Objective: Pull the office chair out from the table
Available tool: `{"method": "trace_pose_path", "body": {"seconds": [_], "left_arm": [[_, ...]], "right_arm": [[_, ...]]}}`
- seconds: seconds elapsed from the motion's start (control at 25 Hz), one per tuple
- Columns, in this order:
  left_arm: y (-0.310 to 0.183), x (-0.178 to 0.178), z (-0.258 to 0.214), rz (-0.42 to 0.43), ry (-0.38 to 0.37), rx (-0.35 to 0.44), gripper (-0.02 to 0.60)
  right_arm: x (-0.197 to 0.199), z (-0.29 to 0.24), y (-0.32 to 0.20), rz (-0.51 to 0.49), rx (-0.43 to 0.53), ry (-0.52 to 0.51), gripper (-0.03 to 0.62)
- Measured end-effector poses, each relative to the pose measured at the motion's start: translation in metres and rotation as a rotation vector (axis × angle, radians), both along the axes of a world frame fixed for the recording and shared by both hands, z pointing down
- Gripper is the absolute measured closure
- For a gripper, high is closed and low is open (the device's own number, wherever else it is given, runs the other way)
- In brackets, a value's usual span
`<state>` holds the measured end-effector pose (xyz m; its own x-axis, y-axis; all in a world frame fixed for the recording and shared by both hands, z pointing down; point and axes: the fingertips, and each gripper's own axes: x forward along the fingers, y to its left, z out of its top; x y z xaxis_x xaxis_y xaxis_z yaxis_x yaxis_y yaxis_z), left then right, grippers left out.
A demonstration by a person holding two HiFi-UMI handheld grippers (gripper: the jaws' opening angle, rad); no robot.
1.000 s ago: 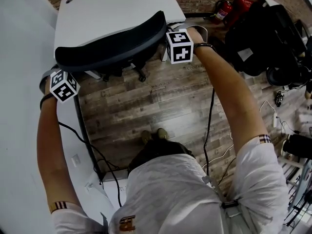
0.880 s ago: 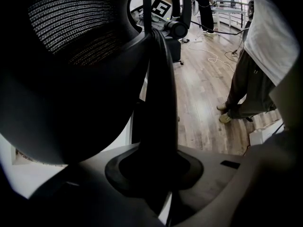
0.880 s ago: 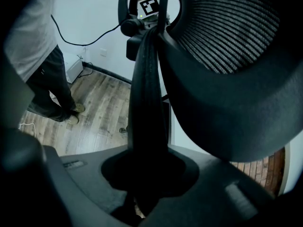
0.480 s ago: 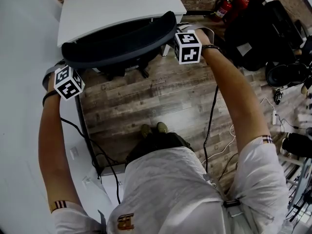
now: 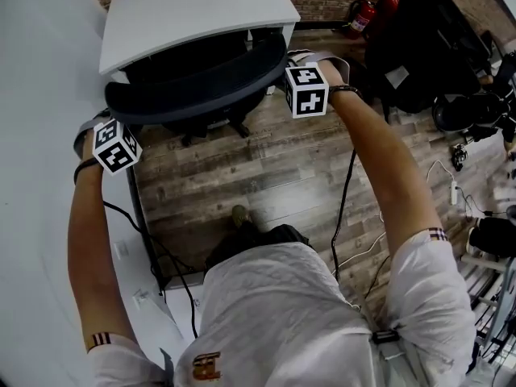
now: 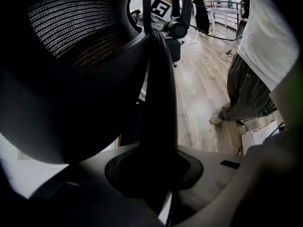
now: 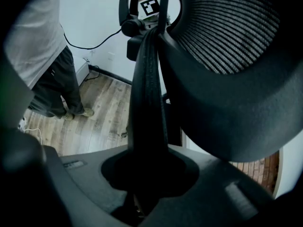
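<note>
The left gripper (image 6: 154,169) and right gripper (image 7: 147,169) clamp opposite ends of the office chair (image 5: 193,75) backrest, which spans roughly 9 to 3 o'clock, seat facing the table (image 5: 193,10) at 12.

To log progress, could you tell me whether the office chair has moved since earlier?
Yes: the office chair has backed away from the white table, toward the person.

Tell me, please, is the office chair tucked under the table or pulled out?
Partly tucked: the office chair has its seat beneath the table edge, backrest outside.
</note>
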<state>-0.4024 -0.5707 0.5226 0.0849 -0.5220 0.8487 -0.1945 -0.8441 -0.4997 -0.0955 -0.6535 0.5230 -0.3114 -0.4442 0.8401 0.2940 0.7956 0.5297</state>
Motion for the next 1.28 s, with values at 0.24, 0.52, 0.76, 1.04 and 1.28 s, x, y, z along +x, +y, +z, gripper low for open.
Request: {"method": "trace_pose_path", "body": {"seconds": [0.24, 0.52, 0.76, 1.04, 1.28], "left_arm": [[0.042, 0.013, 0.000, -0.007, -0.002, -0.006, 0.503], [0.111, 0.035, 0.005, -0.023, 0.011, -0.020, 0.503], [0.158, 0.049, 0.004, -0.022, 0.009, -0.014, 0.503], [0.209, 0.057, 0.007, -0.026, 0.015, -0.035, 0.503], [0.249, 0.067, 0.003, -0.006, 0.009, -0.011, 0.503]], "right_arm": [[0.015, -0.002, 0.042, -0.004, -0.002, 0.001, 0.516], [0.036, -0.002, 0.105, -0.020, 0.001, 0.000, 0.516], [0.050, -0.004, 0.154, -0.021, 0.003, -0.005, 0.516], [0.060, -0.005, 0.205, -0.017, -0.002, -0.004, 0.516], [0.069, -0.003, 0.249, -0.006, -0.002, -0.002, 0.516]]}}
